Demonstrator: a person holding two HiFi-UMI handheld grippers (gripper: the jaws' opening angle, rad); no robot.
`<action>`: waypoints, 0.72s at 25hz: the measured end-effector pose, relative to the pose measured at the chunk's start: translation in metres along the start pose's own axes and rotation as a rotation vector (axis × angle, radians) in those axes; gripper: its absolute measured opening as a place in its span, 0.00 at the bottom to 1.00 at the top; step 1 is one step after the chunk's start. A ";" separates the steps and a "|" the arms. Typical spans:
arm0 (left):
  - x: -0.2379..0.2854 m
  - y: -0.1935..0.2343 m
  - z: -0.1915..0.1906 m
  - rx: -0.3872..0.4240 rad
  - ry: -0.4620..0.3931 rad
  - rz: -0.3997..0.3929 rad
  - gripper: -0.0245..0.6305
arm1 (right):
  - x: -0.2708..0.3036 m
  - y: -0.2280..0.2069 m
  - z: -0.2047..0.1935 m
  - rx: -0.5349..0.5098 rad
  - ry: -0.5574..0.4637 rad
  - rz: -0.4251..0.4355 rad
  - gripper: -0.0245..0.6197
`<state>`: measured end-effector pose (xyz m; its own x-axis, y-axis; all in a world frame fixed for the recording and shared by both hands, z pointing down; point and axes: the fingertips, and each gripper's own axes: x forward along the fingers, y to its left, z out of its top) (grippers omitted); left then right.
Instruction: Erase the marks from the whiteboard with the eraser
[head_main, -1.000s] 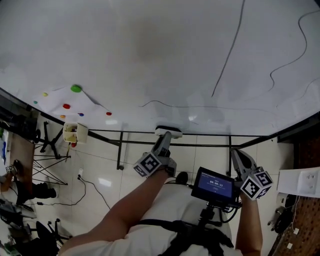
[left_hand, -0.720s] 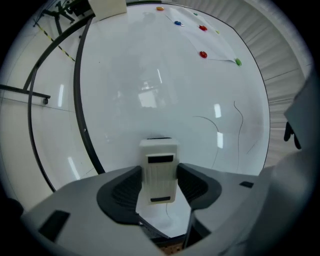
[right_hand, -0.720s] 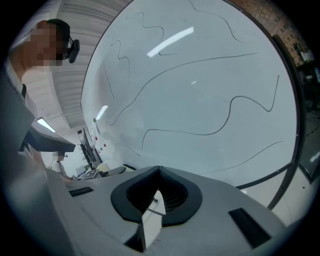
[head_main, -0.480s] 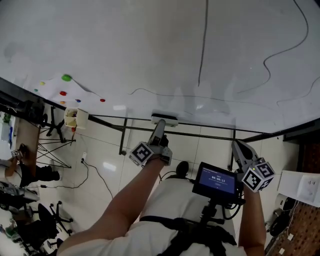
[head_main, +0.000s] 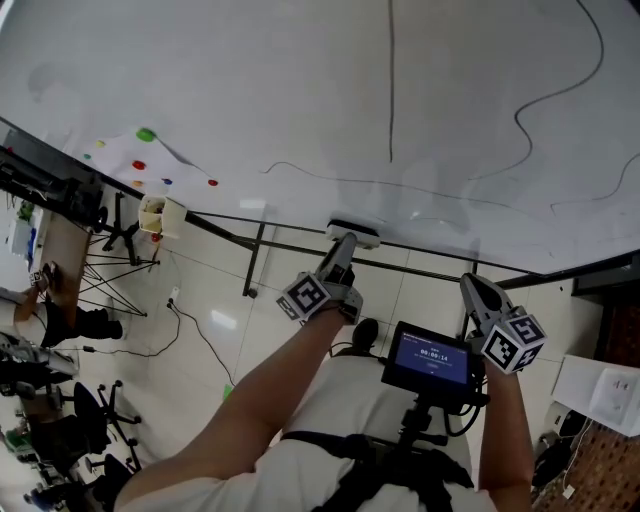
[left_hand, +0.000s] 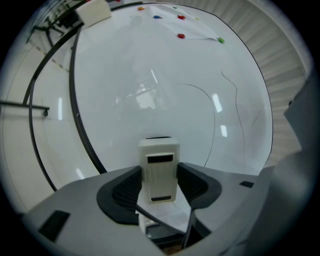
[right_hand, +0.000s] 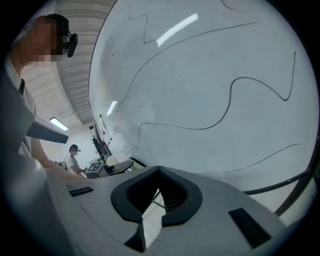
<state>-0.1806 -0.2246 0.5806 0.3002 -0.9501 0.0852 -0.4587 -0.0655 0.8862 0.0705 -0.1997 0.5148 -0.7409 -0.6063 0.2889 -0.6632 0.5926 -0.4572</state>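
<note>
Eraser (left_hand: 160, 167) in your left gripper (left_hand: 159, 186): the white block stands upright between the two dark pads (left_hand: 124, 192), which clamp its long sides, and its black felt end points away from the fingers toward the whiteboard (left_hand: 150, 75). From the head view, the eraser (head_main: 352, 232) sits at the tip of your left gripper (head_main: 346, 246), right at the whiteboard's (head_main: 230, 80) lower edge; whether the felt presses on the surface cannot be told. Just beyond those fingertips a long thin line (head_main: 420, 187) runs across the board, and above it a straight vertical stroke (head_main: 390, 80) climbs out of view. Farther off to the fingers' right, a wavy line (head_main: 545, 98) curls up the board. Well to the left of the fingers, a green magnet (head_main: 146, 134) and a red magnet (head_main: 138, 165) dot a sheet at the board's corner. Your right gripper (head_main: 470, 284) hangs below the board's edge, apart from it, beside the small screen (head_main: 432, 358) on your chest. Its own view shows the right gripper (right_hand: 159, 171) clenched on nothing, fingertips meeting, with curving marks (right_hand: 235, 95) spread across the whiteboard (right_hand: 200, 65) ahead of them. Marker cubes (head_main: 305, 297) ride behind the fingers on both tools.
</note>
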 end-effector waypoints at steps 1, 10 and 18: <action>-0.001 0.002 -0.001 0.107 0.030 0.045 0.42 | -0.002 -0.001 0.001 0.000 -0.002 0.001 0.05; -0.005 0.010 0.003 0.720 0.103 0.364 0.42 | -0.023 -0.015 0.004 0.005 -0.016 -0.010 0.05; 0.015 -0.013 -0.043 0.688 0.112 0.321 0.42 | -0.038 -0.028 0.000 0.018 -0.024 -0.019 0.05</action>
<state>-0.1344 -0.2251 0.5896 0.1308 -0.9203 0.3687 -0.9438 -0.0017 0.3306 0.1169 -0.1931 0.5166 -0.7255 -0.6300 0.2771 -0.6747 0.5715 -0.4672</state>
